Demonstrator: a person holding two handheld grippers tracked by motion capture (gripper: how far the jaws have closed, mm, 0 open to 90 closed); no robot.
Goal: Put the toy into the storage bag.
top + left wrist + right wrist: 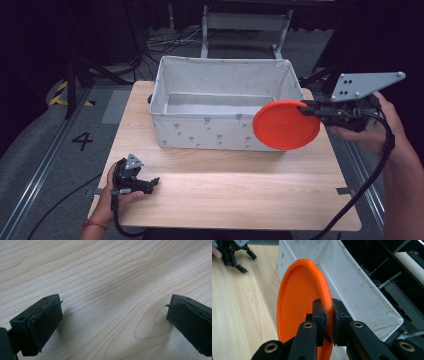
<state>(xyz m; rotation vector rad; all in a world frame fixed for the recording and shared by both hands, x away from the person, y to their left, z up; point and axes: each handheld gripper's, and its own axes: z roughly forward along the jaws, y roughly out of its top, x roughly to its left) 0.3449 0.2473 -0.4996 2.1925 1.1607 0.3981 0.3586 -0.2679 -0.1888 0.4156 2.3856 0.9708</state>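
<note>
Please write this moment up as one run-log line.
right tool: shut on plate rim, held on edge at bin front right | left tool: open, on table | bin: empty

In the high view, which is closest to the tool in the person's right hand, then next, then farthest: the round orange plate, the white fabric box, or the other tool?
1. Round orange plastic plate: clamped by its rim in the right tool, held above the table.
2. White fabric box: just behind and left of the plate.
3. Left tool: far across the wooden table, near its front left corner.
</note>
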